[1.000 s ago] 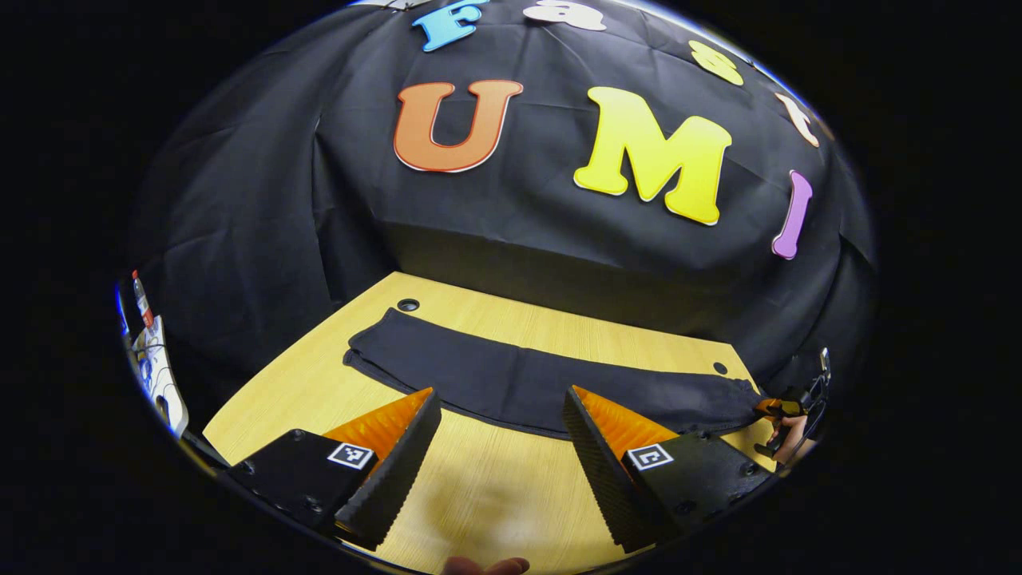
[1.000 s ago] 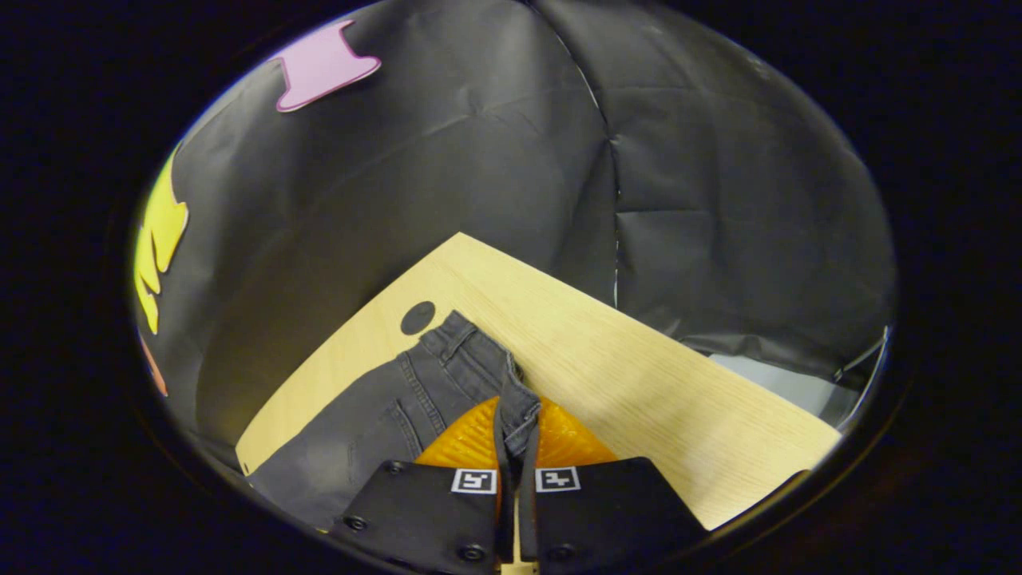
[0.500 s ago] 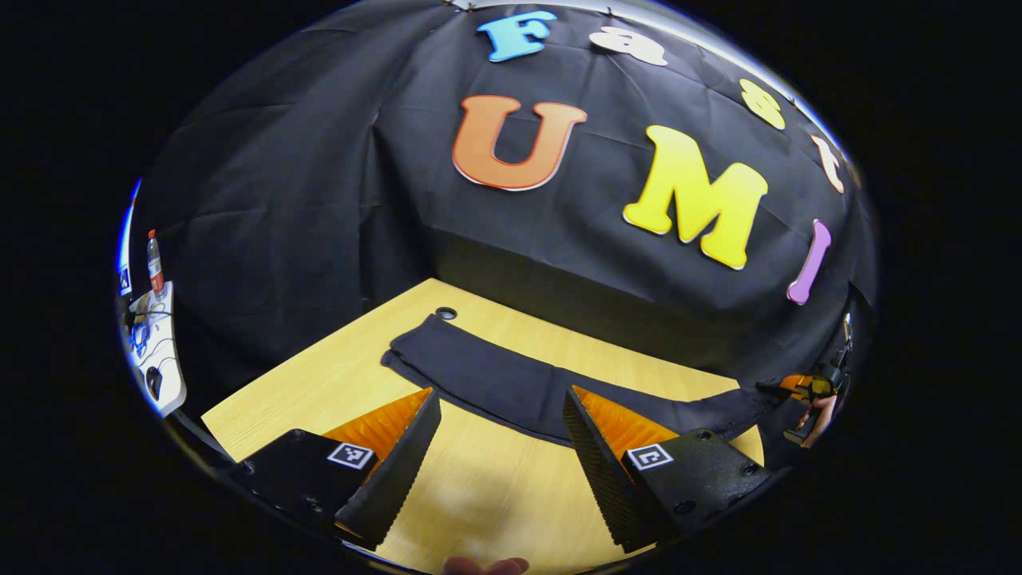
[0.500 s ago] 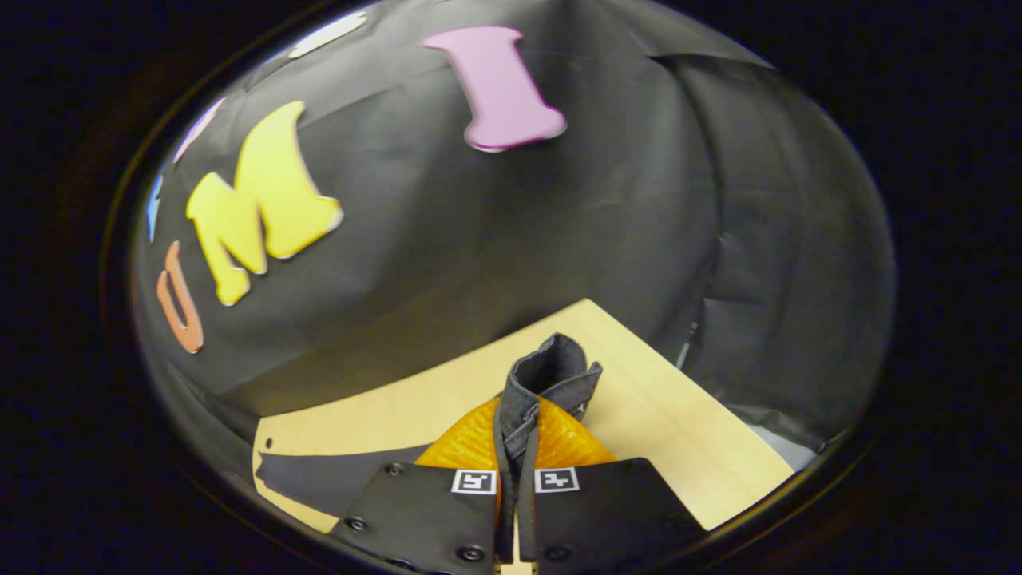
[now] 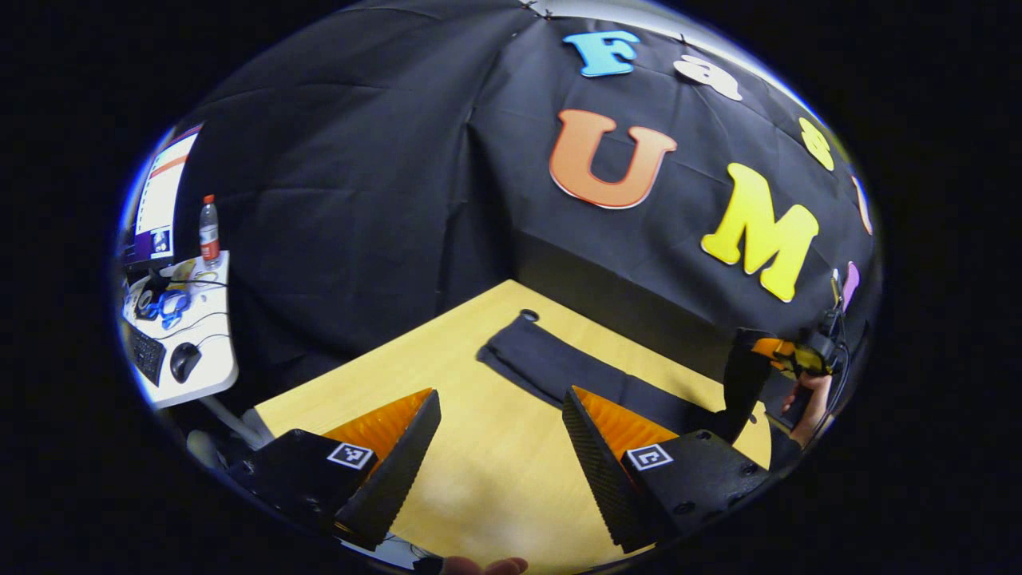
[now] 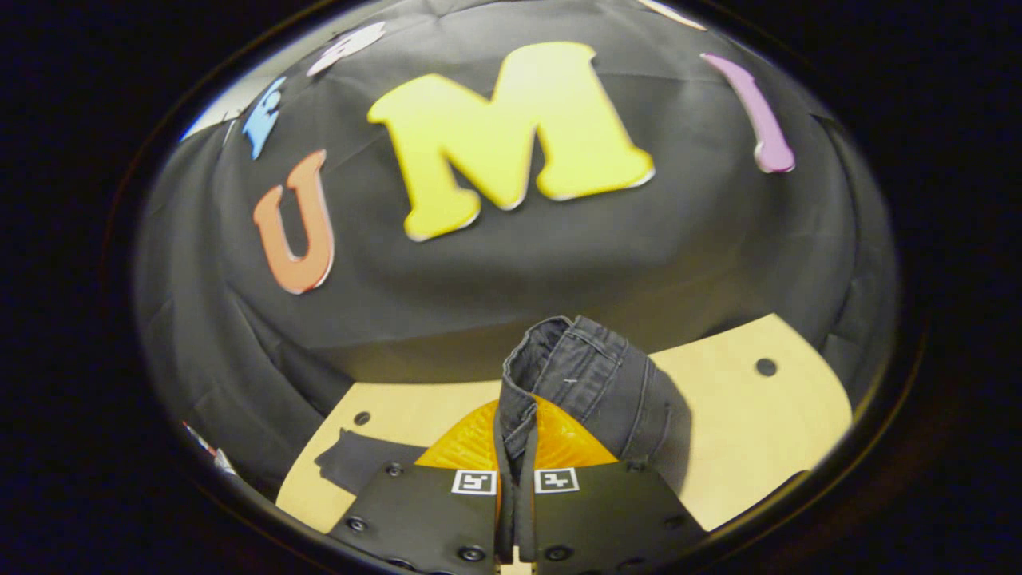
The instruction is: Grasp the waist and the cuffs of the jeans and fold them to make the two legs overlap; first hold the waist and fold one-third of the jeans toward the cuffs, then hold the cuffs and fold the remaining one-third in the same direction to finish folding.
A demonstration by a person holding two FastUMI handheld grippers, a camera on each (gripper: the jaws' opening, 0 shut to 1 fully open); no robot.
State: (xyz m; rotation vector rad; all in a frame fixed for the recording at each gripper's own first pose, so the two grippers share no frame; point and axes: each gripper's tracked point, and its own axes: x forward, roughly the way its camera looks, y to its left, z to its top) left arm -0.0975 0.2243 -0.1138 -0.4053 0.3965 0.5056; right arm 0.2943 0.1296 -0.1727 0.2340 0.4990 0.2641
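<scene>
- One pair of dark jeans (image 5: 559,371); legs lie flat along the tabletop (image 5: 479,463), cuffs (image 5: 511,335) at the far end near a round hole.
- Two claws.
- Right claw (image 6: 515,447): clenched on the waistband (image 6: 575,375), lifted clear of the tabletop, denim bunched above its fingers. In the left gripper view it sits at the far right, a hand (image 5: 806,399) holding it.
- Left claw (image 5: 499,447): spread wide, gripping nothing, above bare wood.
- One side desk (image 5: 184,335): bottle, mouse, keyboard.

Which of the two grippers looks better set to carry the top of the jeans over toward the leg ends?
The right gripper: it is shut on the jeans' waist, lifted off the table. The left gripper hangs open over bare wood, holding nothing.
</scene>
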